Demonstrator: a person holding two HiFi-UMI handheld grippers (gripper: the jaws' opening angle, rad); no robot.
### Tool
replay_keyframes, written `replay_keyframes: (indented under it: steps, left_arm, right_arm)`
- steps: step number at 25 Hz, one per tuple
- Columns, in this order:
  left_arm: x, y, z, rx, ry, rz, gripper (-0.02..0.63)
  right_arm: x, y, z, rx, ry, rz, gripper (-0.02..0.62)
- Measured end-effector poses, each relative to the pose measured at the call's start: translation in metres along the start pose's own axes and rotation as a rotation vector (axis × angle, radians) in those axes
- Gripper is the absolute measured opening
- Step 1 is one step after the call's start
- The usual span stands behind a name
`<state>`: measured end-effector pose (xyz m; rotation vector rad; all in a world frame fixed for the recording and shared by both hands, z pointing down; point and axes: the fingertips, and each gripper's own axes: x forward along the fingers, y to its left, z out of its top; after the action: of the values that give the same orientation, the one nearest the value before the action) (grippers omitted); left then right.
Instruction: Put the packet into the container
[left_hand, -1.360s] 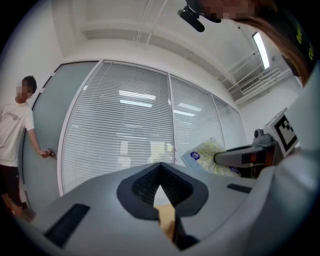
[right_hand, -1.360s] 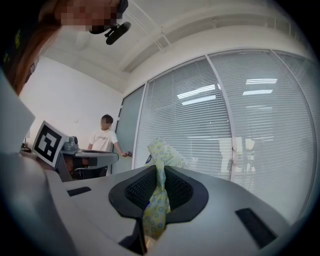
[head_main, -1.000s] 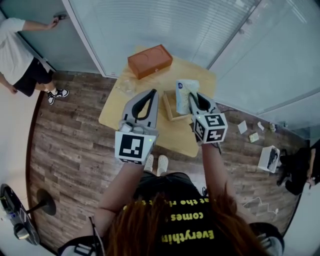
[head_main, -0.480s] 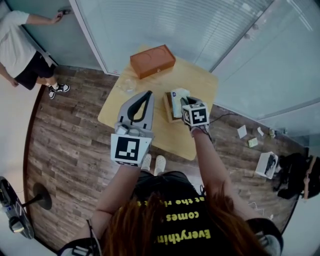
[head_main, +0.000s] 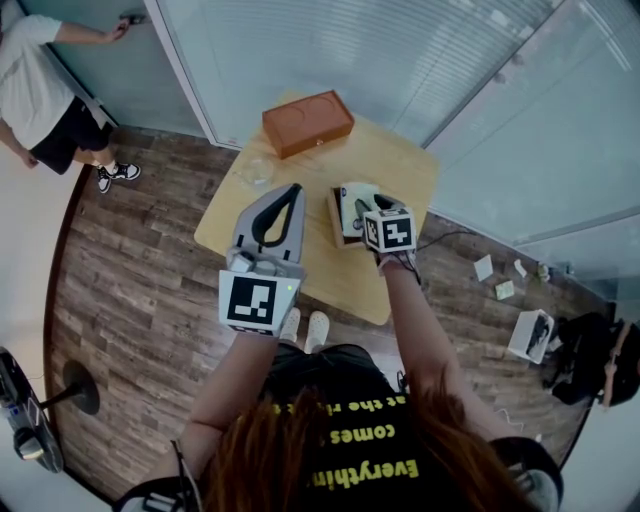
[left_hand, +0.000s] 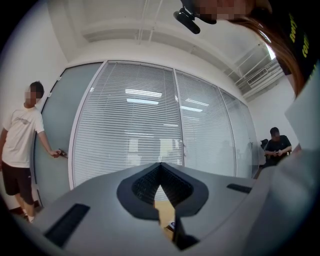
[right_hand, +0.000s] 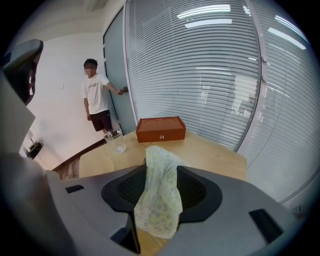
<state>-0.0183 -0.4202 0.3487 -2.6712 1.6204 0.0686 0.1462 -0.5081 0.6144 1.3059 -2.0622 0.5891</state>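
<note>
Your R tool is the near 1: it sits right over the container, jaws opening, w/ the packet standing tall between them, low end prob. inside. Container's at 12 from that tool. L tool, at 9, is closed & empty.

An orange-brown box with a small front clasp lies at the far end of the light wooden counter. A clear drinking glass stands upright near the counter's left edge, apart from the box. The floor is wood plank. Behind the counter runs a glass wall with slatted blinds. A person in a white T-shirt and dark shorts stands far left, one hand on a door handle. A white carton and paper scraps lie on the floor at right.
</note>
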Motion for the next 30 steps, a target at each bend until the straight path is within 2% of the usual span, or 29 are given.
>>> replay_keyframes:
  steps: [3, 10, 11, 13, 17, 30]
  left_arm:
    - [0.002, 0.002, 0.001, 0.004, -0.003, 0.002, 0.000]
    - [0.006, 0.001, 0.001, 0.003, -0.004, -0.007, 0.000]
    - [0.007, 0.000, 0.001, 0.003, -0.005, -0.009, 0.000]
    - [0.008, -0.001, 0.001, 0.003, -0.009, -0.009, 0.000]
    - [0.009, -0.005, -0.003, -0.001, 0.007, -0.017, -0.001]
    - [0.010, -0.013, -0.005, 0.011, 0.010, -0.042, 0.000]
  right_arm:
    - [0.002, 0.002, -0.003, 0.015, 0.029, 0.024, 0.193]
    - [-0.006, 0.001, -0.007, 0.034, 0.011, 0.022, 0.190]
    - [-0.007, 0.001, -0.008, 0.033, 0.008, 0.018, 0.175]
    - [-0.011, 0.000, -0.008, 0.027, -0.007, 0.002, 0.031]
    - [-0.019, 0.005, -0.007, 0.045, -0.044, 0.015, 0.017]
    - [-0.128, 0.039, 0.092, 0.038, -0.575, 0.057, 0.017]
